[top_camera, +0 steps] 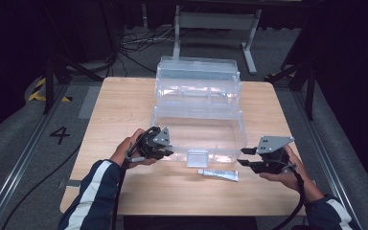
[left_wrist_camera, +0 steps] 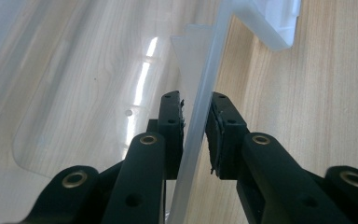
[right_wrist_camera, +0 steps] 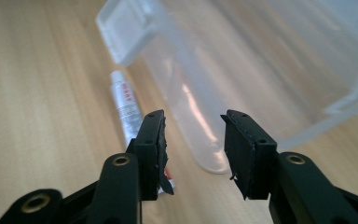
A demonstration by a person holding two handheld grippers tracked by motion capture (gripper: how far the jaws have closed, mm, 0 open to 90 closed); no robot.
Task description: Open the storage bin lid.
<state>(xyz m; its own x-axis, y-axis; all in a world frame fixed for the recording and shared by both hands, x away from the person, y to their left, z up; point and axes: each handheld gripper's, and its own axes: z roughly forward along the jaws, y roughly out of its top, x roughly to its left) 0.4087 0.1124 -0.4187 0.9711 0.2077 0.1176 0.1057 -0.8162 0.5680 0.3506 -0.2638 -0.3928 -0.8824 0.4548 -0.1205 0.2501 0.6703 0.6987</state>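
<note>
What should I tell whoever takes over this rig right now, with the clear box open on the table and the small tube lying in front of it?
Left gripper: shut on the front wall of the clear box, one finger inside, one outside, steadying it.
Right gripper: open, nothing between its fingers, near the tube.
Tube: flat on the table, in front of the box by its latch.
Done: lid open, box held.
Left: probably pick up the tube and put it in the box.
</note>
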